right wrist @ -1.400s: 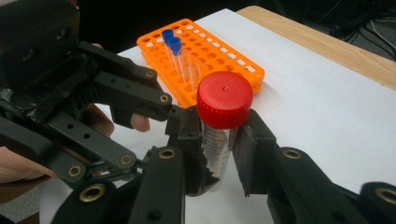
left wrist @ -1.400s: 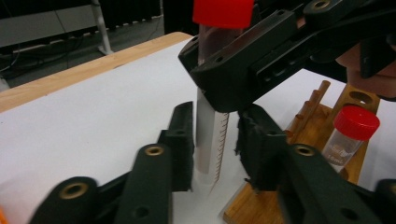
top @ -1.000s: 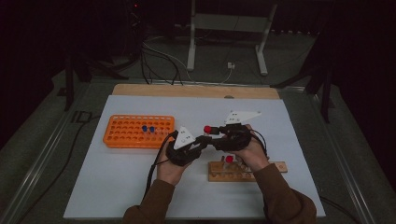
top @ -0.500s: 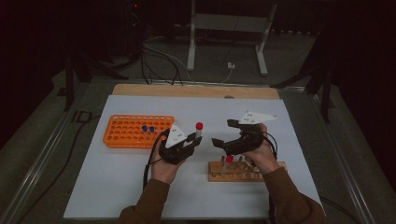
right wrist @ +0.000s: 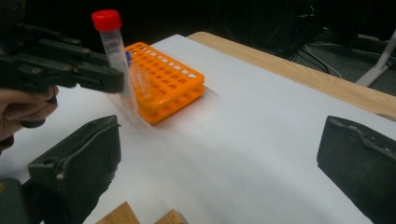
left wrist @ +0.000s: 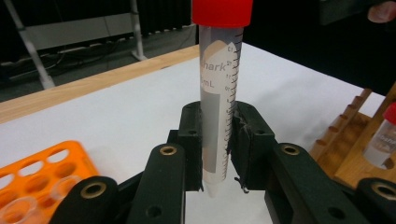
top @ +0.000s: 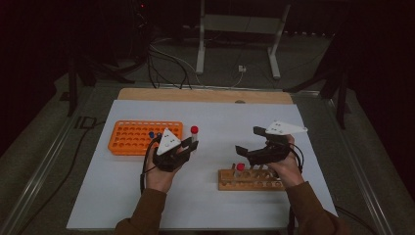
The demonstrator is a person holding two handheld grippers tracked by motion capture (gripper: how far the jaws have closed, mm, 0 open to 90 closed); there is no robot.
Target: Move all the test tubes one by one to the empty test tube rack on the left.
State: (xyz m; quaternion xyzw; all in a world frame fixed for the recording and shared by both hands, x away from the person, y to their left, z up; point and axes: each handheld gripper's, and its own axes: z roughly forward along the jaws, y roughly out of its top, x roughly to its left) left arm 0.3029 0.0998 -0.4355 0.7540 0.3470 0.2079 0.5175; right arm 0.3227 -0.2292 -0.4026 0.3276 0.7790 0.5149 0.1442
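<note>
White sheeting covers the worktop, with a bare wooden strip along its far edge and a dark room with cables and a metal stand beyond.

Between the jaws of the left gripper stands a clear graduated tube with a red cap — clamped upright near its lower end, its pointed tip hanging free above the sheet. In the high view the same tube rises from the left gripper, just beside the right end of the orange rack. That rack lies flat on the worktop's left half and carries a couple of small blue-capped tubes near its right end.

The right gripper hovers over the wooden rack, jaws spread wide and gripping nothing; its own view shows the two black jaws far apart with white sheet between them. A second red-capped tube stands in the wooden rack's left end, just below those jaws. The two grippers are well apart.
</note>
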